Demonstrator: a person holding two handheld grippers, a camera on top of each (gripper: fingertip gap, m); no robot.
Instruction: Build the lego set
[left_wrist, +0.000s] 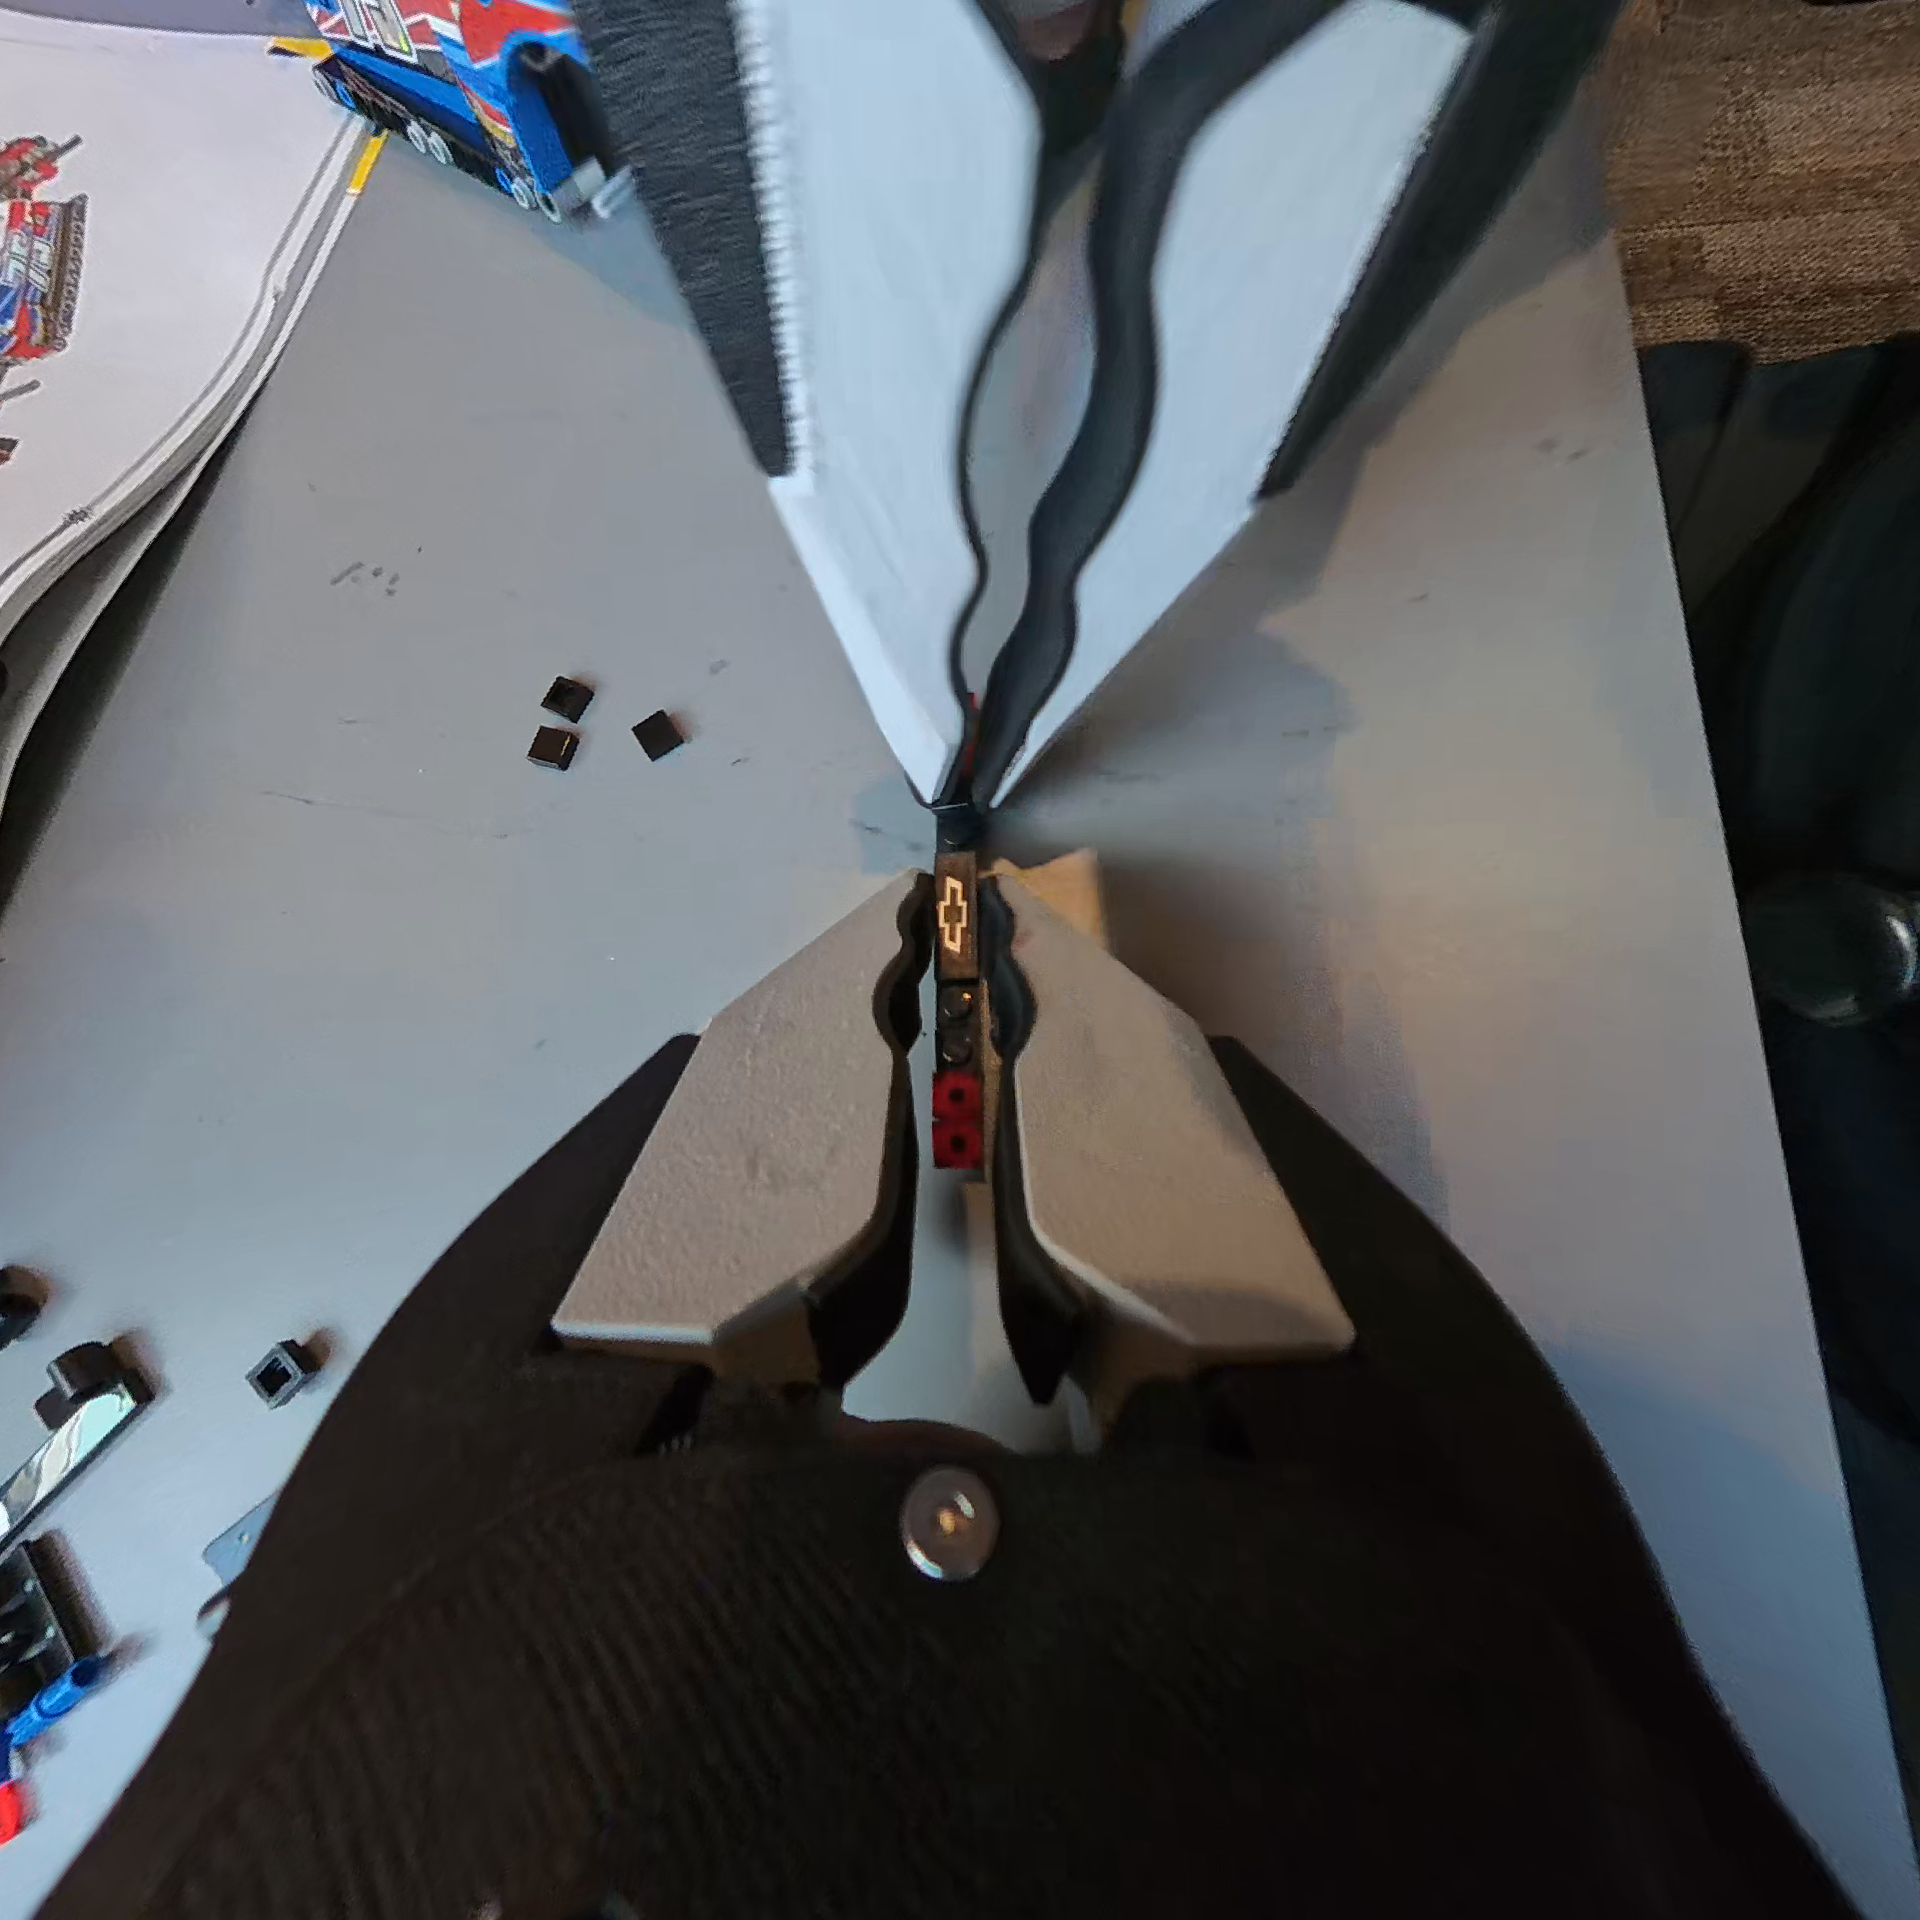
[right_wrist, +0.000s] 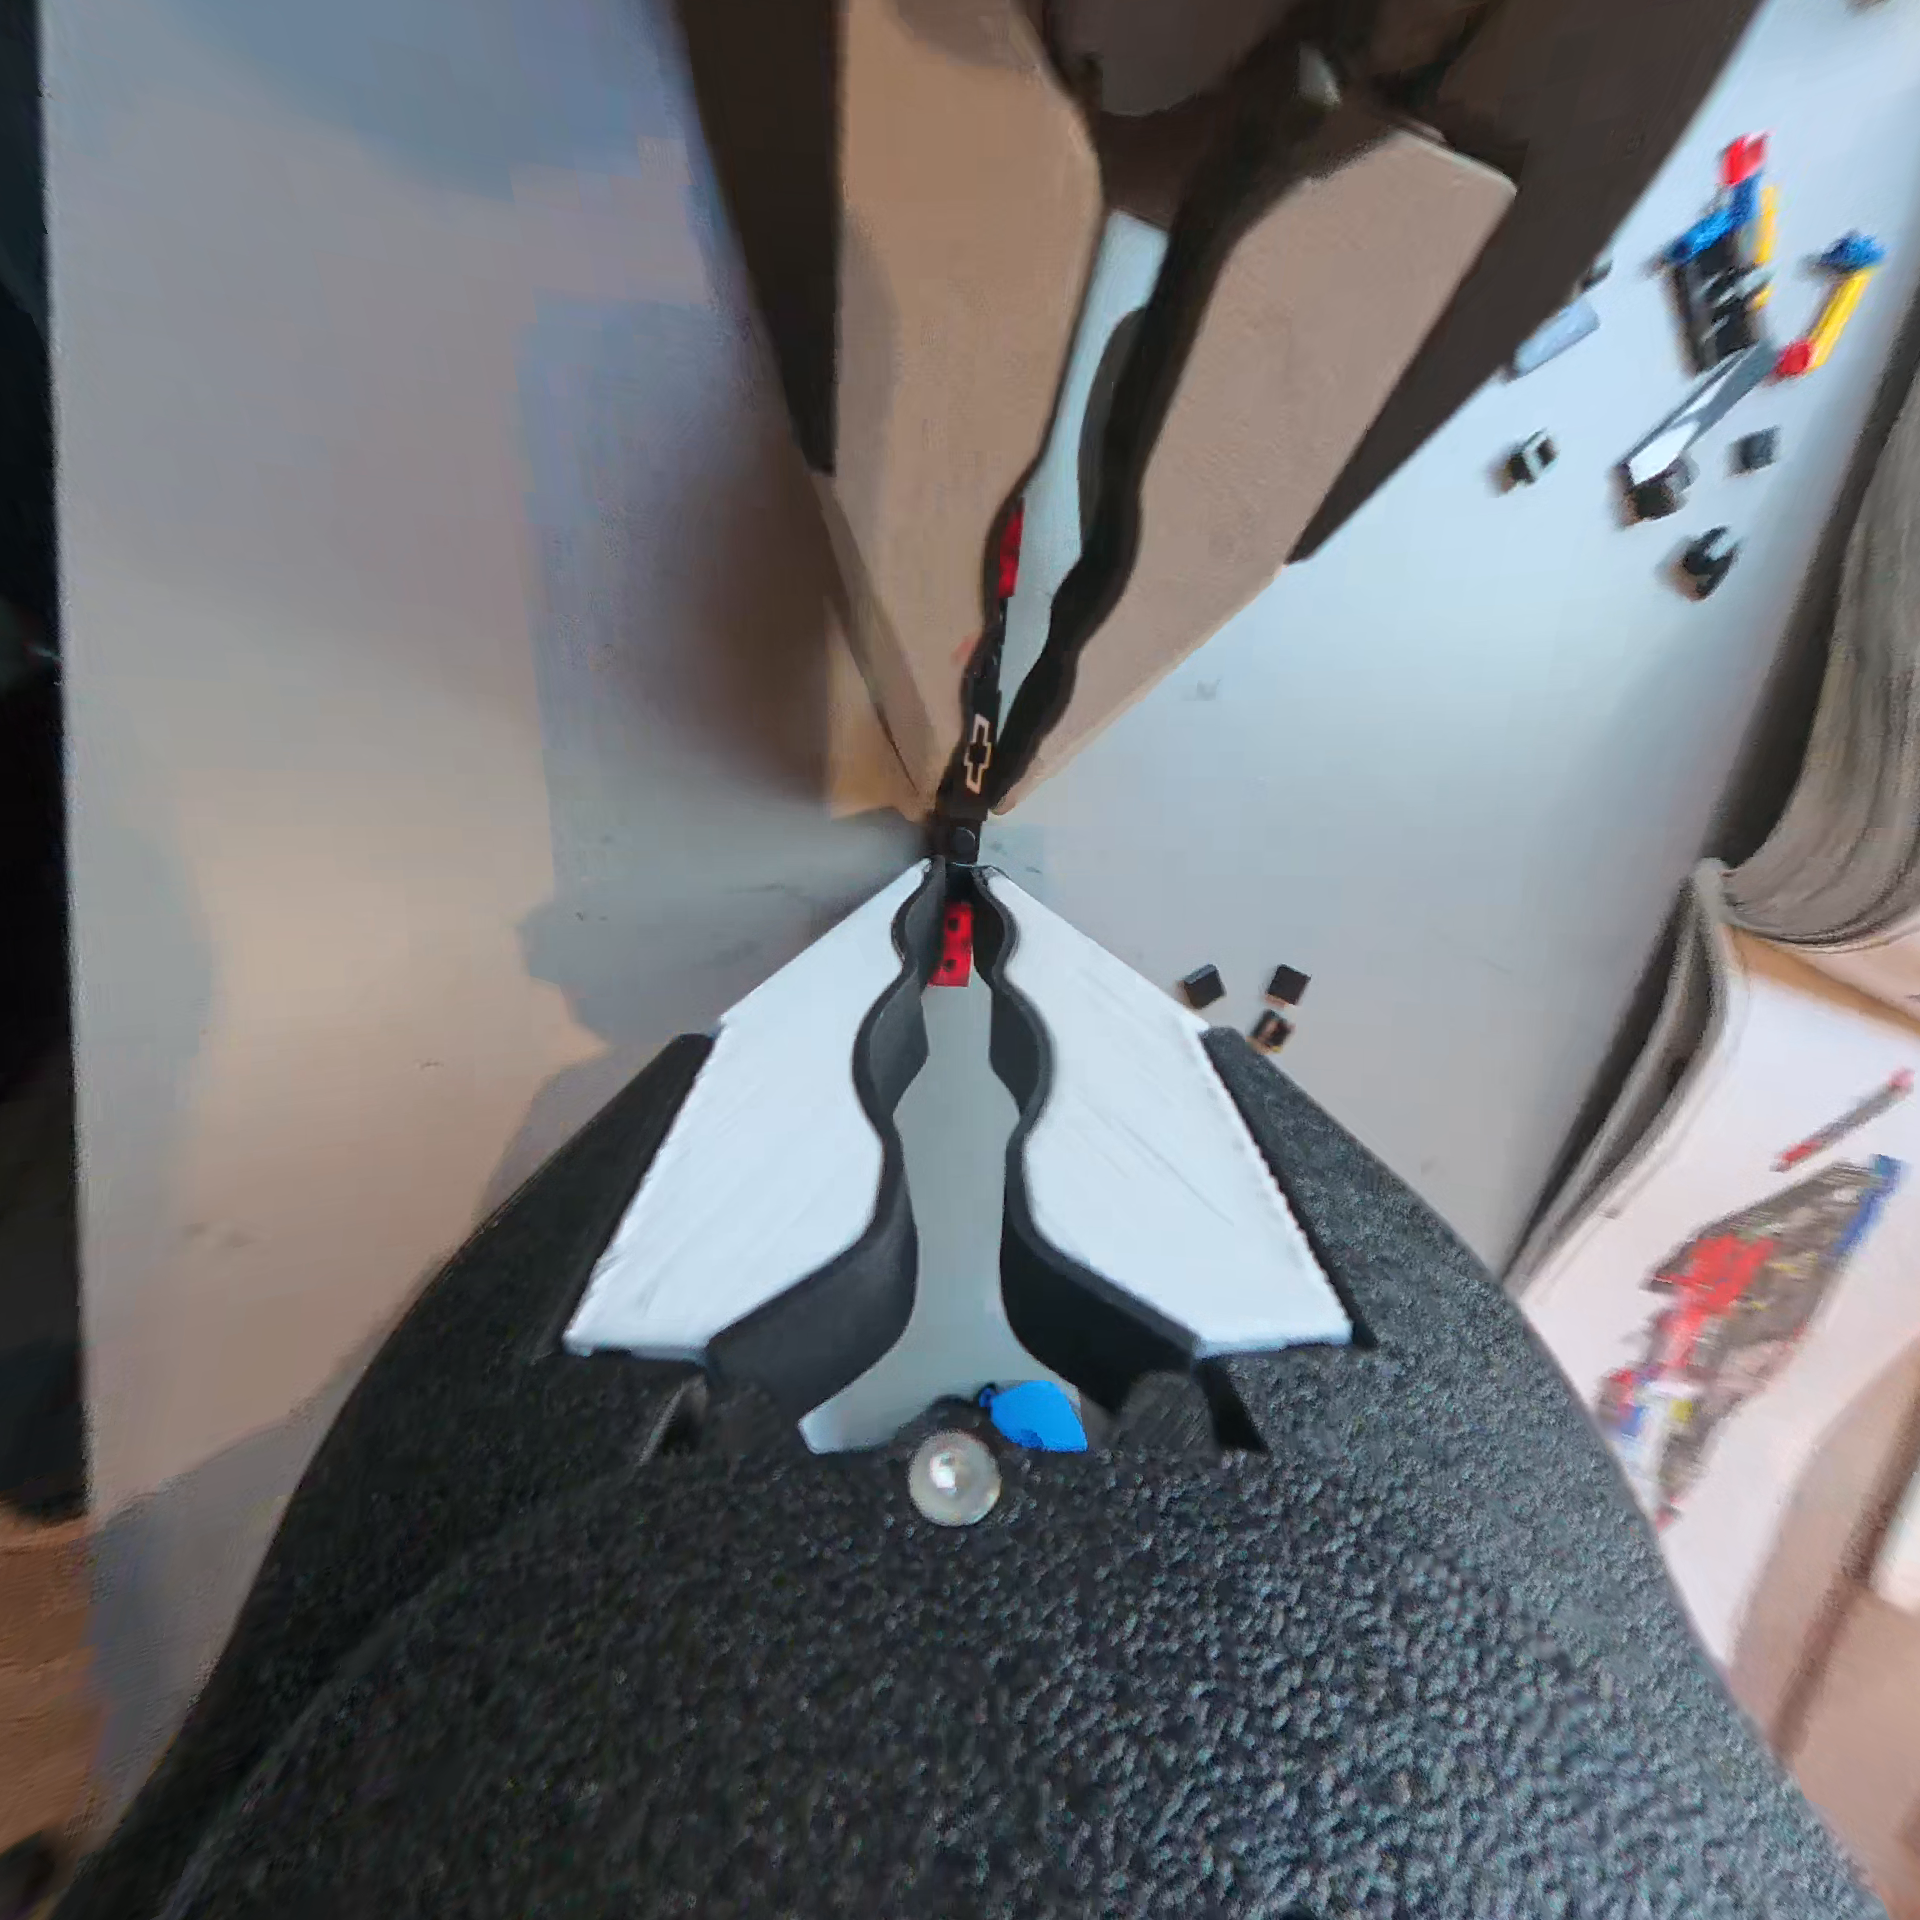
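The left gripper (left_wrist: 958, 914) clamped a narrow black-and-red brick strip (left_wrist: 957, 997). The right gripper (left_wrist: 961, 800), blurred, seemed to pinch its far end above the grey table (left_wrist: 468, 935).

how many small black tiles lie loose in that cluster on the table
3: two side by side, the third just right of them. None looks hidden.

A grey table (left_wrist: 436, 935) fills the frame, with brown carpet (left_wrist: 1766, 156) showing at the upper right corner.
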